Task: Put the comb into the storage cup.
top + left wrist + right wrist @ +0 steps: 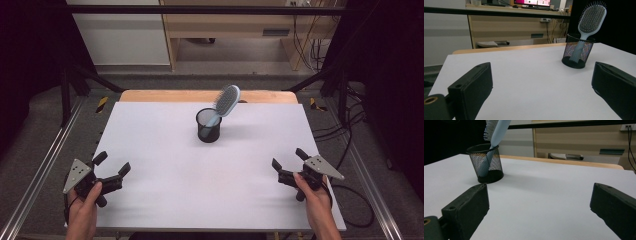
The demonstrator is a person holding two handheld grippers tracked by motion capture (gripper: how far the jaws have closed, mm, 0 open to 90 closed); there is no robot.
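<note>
Looked pretty much done imo: the hairbrush (226, 102) was sitting handle-down in the mesh cup (208, 126), leaning to the right, mid-bench (150, 150) toward the far edge. Left hand-held gripper (113, 167) and right hand-held gripper (287, 163) were both at the near corners, well apart from the cup, w/ jaws spread and holding nothing. Prob nothing left to do, unless the brush had to come out again.

No text, label or number can be read anywhere (the far screen's writing is too small).
</note>
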